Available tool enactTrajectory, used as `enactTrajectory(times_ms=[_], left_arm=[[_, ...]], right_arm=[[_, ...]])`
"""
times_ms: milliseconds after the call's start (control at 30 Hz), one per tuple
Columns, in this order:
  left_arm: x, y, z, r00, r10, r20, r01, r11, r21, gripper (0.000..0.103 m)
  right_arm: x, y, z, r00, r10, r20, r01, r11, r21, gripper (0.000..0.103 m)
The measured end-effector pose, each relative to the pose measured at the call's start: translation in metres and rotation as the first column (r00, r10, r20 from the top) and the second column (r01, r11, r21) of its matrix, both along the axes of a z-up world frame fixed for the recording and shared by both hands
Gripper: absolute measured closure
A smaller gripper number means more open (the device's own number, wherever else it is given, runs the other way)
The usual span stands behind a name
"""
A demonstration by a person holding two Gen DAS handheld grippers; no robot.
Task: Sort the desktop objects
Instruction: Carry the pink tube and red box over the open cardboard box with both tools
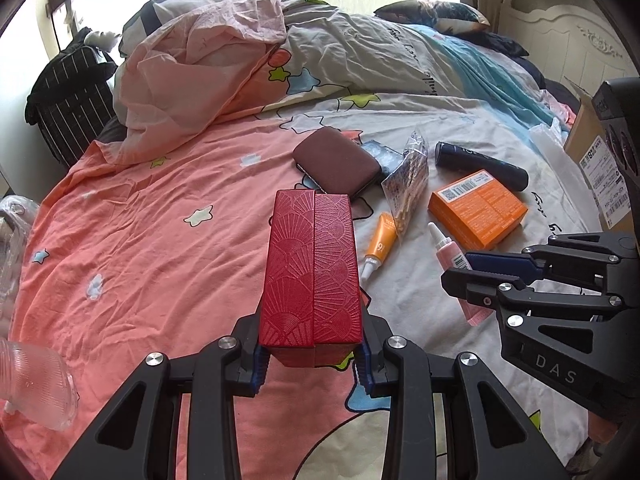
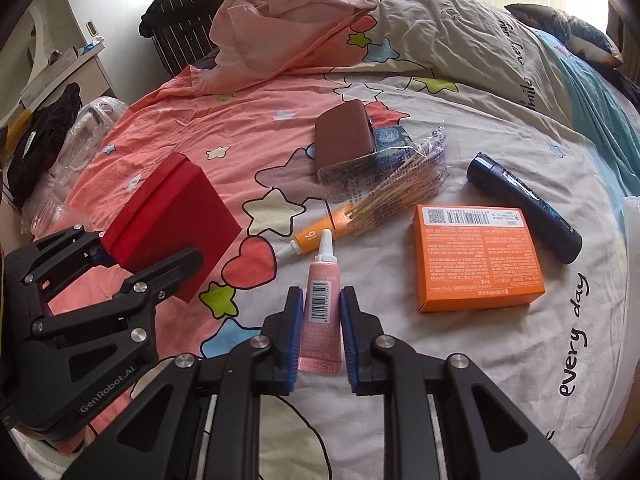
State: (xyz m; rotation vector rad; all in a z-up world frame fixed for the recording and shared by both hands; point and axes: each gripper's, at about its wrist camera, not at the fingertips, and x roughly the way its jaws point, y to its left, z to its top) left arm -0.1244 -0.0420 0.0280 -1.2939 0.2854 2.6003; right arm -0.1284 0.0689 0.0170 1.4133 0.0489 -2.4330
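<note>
Fingers point(image 1: 256, 364) of left gripper point(image 1: 312, 360) clamped on near end of red box point(image 1: 312, 268), box lifted above pink bedsheet point(image 1: 160, 240), long side running toward 12 o'clock. Fingers point(image 2: 294, 332) of right gripper point(image 2: 320, 340) straddling pink tube point(image 2: 320, 312) lying on bed, blue pads at both sides of tube, firm contact impossible to tell; nozzle toward 12 o'clock.

From right wrist view:
- orange tube point(image 2: 320, 230) just beyond pink tube's tip, toward 12 o'clock, partly under bag of sticks point(image 2: 404, 176);
- orange box point(image 2: 476, 256) at 2 o'clock, flat on sheet;
- dark bottle point(image 2: 524, 208) beyond orange box, lying on its side;
- brown case point(image 2: 344, 136) at 12 o'clock, blue packet point(image 2: 390, 136) touching its right side;
- left gripper with red box at 9 o'clock.
</note>
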Motion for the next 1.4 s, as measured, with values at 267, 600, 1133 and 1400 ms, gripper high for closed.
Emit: enactTrajectory(times_ms=[267,600,1133,1400], left_arm=[[0.018,0.016,0.015,0.999,-0.026,-0.025,0.026,1.000,-0.018,0.068],[0.048,0.045,0.041,0.995,-0.073,-0.068,0.070,0.997,-0.036,0.068],[0.094,0.091,0.077,0.982,-0.141,-0.130,0.135,0.990,-0.051,0.068],[0.117,0.107,0.094,0.974,-0.161,-0.159,0.154,0.987,-0.055,0.068]], right_arm=[[0.010,0.015,0.010,1.000,-0.019,-0.021,0.020,1.000,0.020,0.085],[0.035,0.036,0.036,0.997,-0.039,-0.073,0.041,0.999,0.024,0.085],[0.083,0.073,0.079,0.985,-0.071,-0.155,0.077,0.996,0.033,0.085],[0.107,0.088,0.100,0.976,-0.085,-0.203,0.092,0.995,0.029,0.085]])
